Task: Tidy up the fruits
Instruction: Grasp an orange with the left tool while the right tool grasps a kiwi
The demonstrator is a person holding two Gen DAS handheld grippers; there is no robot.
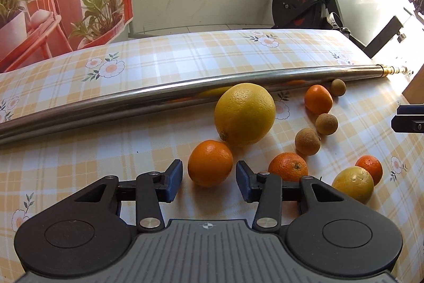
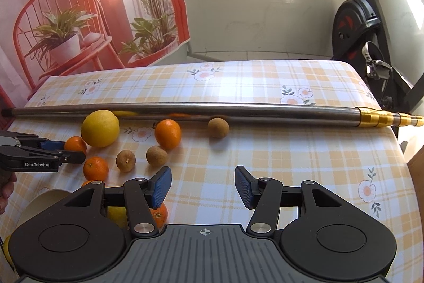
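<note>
My left gripper [image 1: 209,169] is open, and an orange [image 1: 210,163] lies on the checked tablecloth [image 1: 79,150] between its fingertips, with gaps on both sides. Behind it sits a large yellow citrus [image 1: 245,113]. To the right lie mandarins [image 1: 288,166] [image 1: 318,99], three small brown fruits [image 1: 307,141] and a smaller yellow fruit [image 1: 353,183]. My right gripper [image 2: 203,187] is open over bare cloth with nothing between its fingers. In the right wrist view the left gripper [image 2: 75,151] flanks the orange [image 2: 75,144], and the fruit cluster [image 2: 100,128] lies to its left.
A long metal pole [image 1: 159,97] with a brass end [image 2: 384,118] lies across the table behind the fruit. A pale round dish [image 2: 39,203] shows at the near left, partly hidden. An exercise bike [image 2: 371,25] stands beyond the table's right edge.
</note>
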